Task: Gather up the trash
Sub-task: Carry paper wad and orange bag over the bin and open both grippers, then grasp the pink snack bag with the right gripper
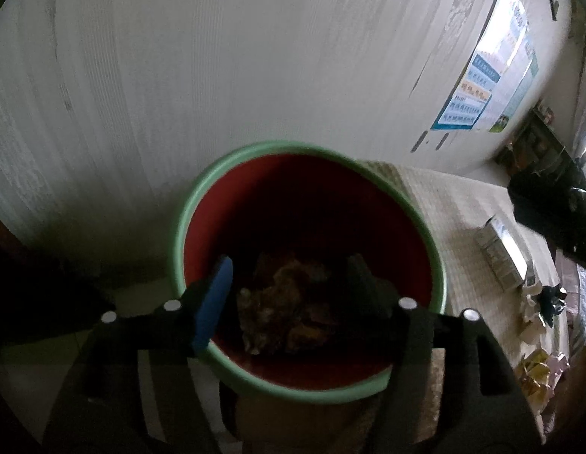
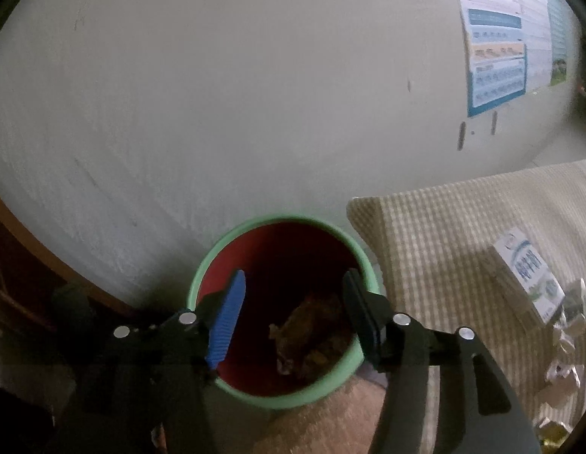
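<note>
A round bin with a green rim (image 1: pixel 187 204) and a red inside stands against the wall; it also shows in the right wrist view (image 2: pixel 202 265). Crumpled brown trash (image 1: pixel 289 302) lies in its bottom, also seen in the right wrist view (image 2: pixel 312 333). My left gripper (image 1: pixel 289 265) hangs open and empty just over the bin's mouth. My right gripper (image 2: pixel 293 280) is also open and empty over the bin, a little higher. More loose wrappers (image 1: pixel 535 370) lie on the checkered cloth to the right, and show in the right wrist view (image 2: pixel 565 344).
A white carton (image 2: pixel 527 272) lies on the table's checkered cloth (image 2: pixel 436 234) right of the bin; it shows in the left wrist view too (image 1: pixel 504 257). A pale wall with a poster (image 1: pixel 478 87) is behind. Dark wooden furniture (image 2: pixel 17 257) stands at the left.
</note>
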{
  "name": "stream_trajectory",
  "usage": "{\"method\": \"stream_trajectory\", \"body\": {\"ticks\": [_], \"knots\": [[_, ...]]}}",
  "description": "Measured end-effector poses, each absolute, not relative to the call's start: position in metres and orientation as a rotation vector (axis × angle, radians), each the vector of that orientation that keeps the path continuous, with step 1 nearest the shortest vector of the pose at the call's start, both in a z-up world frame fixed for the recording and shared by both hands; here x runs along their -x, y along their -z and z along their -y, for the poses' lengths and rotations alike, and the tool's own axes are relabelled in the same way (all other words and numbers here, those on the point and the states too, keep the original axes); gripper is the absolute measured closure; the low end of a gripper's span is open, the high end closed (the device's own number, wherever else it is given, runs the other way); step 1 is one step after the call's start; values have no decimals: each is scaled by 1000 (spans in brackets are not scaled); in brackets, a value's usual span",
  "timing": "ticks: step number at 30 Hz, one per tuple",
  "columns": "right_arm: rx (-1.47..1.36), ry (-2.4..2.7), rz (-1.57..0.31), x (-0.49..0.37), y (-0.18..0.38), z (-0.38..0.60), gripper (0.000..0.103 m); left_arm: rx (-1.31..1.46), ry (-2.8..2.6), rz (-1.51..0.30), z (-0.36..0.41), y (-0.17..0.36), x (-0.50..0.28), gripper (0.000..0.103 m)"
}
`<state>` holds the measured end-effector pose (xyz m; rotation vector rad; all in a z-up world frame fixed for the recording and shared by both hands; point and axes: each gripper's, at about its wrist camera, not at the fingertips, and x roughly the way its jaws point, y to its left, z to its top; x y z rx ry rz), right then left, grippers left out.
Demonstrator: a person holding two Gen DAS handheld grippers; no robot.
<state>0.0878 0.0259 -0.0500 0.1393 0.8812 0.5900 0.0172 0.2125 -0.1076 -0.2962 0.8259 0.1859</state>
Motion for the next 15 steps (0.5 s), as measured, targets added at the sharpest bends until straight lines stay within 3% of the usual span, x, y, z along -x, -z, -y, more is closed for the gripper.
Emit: {"method": "stream_trajectory", "body": {"ticks": [4, 15], "knots": [[-125, -550, -865, -71, 48, 2, 41, 273, -172, -795, -203, 97, -15, 31], [-126, -220, -868, -21, 64, 161, 33, 195, -11, -772, -139, 73, -17, 26]]}}
